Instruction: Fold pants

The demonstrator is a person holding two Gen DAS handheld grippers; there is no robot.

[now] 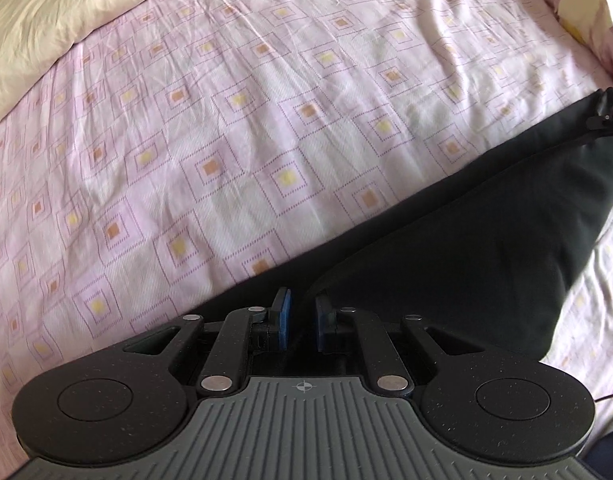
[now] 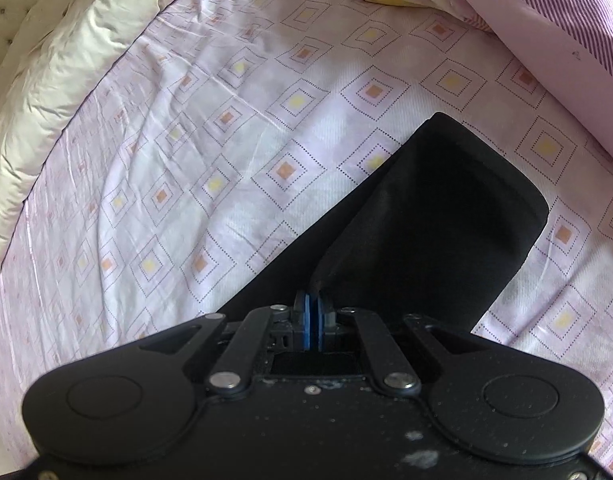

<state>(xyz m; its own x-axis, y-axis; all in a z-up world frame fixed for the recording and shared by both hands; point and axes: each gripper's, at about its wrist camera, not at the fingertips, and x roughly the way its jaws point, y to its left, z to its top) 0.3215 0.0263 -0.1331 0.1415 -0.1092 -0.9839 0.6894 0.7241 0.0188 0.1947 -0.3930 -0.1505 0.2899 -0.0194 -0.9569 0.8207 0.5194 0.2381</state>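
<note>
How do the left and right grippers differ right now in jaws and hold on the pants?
The left gripper has its jaws apart, with pants fabric between the pads but not pinched. The right gripper is shut on a fold of the pants. Both sit low over the patterned sheet.

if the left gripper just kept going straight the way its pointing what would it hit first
Most likely the black pants: the left gripper is open, with a raised fold of the fabric right ahead of its fingertips. Beyond that lies only the pink patterned bedsheet. Depth is unclear.
</note>
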